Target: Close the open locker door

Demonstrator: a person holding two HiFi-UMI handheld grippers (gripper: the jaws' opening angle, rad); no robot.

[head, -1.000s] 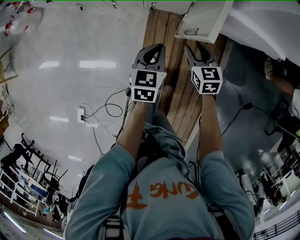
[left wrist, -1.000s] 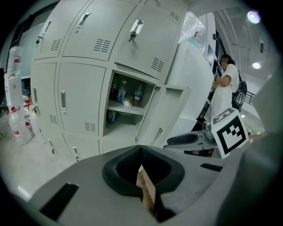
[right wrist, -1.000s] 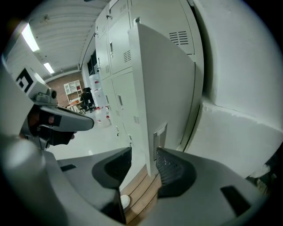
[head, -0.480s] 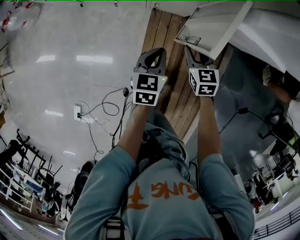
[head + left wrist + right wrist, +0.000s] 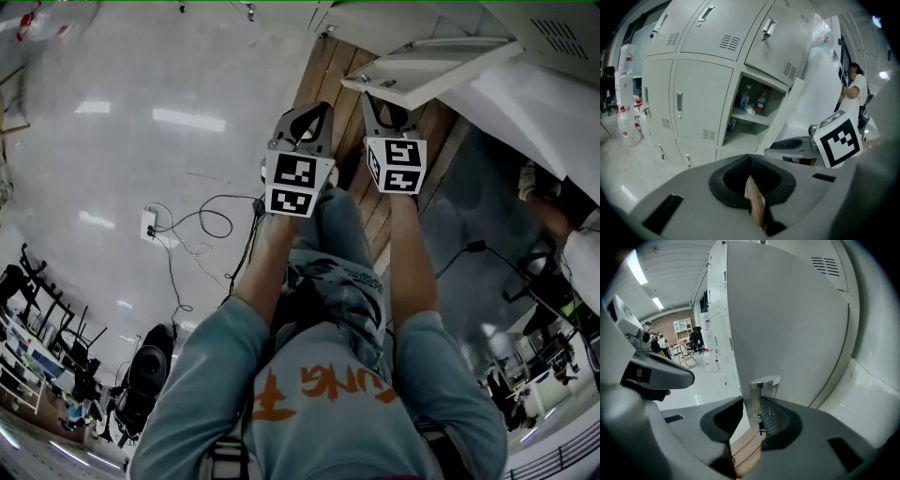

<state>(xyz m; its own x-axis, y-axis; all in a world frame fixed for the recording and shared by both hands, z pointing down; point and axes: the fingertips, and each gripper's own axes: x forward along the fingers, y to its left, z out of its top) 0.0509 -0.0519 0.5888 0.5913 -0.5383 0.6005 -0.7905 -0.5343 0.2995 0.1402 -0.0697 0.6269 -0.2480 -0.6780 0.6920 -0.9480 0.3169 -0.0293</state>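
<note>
The open door (image 5: 787,324) stood straight ahead of the right gripper (image 5: 752,416), its free edge toward the left and its latch (image 5: 765,383) between the jaws. These were closing, with a gap left on one side. The locker (image 5: 754,119) lay left of the door, so the swing likely ran that way. It held bottles (image 5: 762,99) on a shelf. The left gripper (image 5: 752,187) was farther off, clenched and empty.

Metal, chrome, wood
Matt painted-metal locker door (image 5: 787,324); polished chrome latch handle (image 5: 765,383); glossy floor (image 5: 141,169) beside matt wooden planks (image 5: 323,84).
</note>
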